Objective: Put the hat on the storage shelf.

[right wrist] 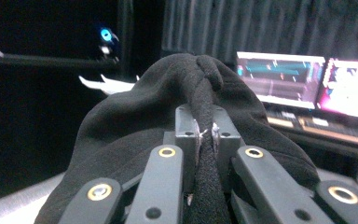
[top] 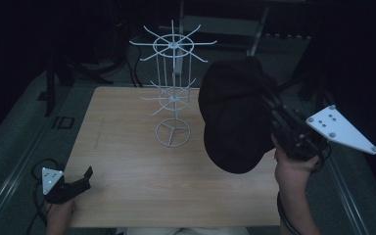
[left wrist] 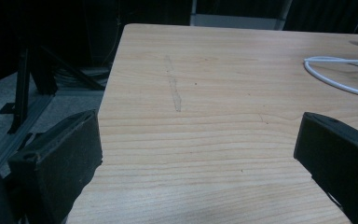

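The wooden tabletop (top: 127, 161) fills the middle of the high view, pale and bare along its near edge. A white wire display rack (top: 173, 88) stands upright toward the far middle, two tiers of spoked arms above a ring base. To its right a black cap (top: 235, 117) hangs in the air above the tabletop's right side, near the rack's arms but apart from them. The right hand-held gripper (right wrist: 206, 135) has its jaws pressed together on a fold of the cap's fabric, the cap draping just beyond them. The left hand-held gripper (left wrist: 200, 154) rests low at the near left corner, jaws spread wide over bare wood.
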`<move>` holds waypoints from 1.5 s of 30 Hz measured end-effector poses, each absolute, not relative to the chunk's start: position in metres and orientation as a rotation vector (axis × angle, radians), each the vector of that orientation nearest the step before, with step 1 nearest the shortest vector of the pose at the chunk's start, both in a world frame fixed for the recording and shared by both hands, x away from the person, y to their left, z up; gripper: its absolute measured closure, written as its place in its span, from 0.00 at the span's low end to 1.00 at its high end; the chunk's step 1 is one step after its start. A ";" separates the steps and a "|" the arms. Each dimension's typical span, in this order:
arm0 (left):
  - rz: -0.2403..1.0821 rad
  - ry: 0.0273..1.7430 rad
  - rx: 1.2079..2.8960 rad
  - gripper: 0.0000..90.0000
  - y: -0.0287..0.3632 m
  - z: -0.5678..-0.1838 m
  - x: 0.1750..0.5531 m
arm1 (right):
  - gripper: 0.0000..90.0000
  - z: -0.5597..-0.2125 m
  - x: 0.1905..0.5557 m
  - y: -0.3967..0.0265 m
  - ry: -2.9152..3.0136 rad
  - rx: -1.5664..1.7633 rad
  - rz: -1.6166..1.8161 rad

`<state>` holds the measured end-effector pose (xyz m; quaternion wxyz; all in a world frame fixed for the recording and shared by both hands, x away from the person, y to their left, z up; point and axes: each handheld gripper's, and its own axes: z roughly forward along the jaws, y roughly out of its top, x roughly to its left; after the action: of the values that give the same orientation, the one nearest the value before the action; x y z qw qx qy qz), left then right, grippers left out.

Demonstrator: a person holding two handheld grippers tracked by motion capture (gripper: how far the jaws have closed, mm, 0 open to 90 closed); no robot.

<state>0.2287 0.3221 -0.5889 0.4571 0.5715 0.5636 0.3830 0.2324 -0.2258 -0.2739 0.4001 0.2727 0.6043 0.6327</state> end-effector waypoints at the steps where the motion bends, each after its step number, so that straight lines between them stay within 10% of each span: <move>1: 0.944 1.389 1.409 0.02 0.322 -0.589 0.229 | 0.94 -0.269 0.231 -0.223 1.518 0.673 1.616; 16: 0.942 1.385 1.406 0.02 0.322 -0.589 0.228 | 0.94 -0.237 0.254 -0.161 1.595 0.567 1.686; 45: 0.943 1.384 1.405 0.02 0.322 -0.589 0.228 | 0.91 -0.319 0.287 -0.141 1.827 0.632 1.671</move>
<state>0.2283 0.3224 -0.5890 0.4597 0.5709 0.5622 0.3830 0.2865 -0.1408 -0.3195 0.2889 0.2366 0.6844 0.6262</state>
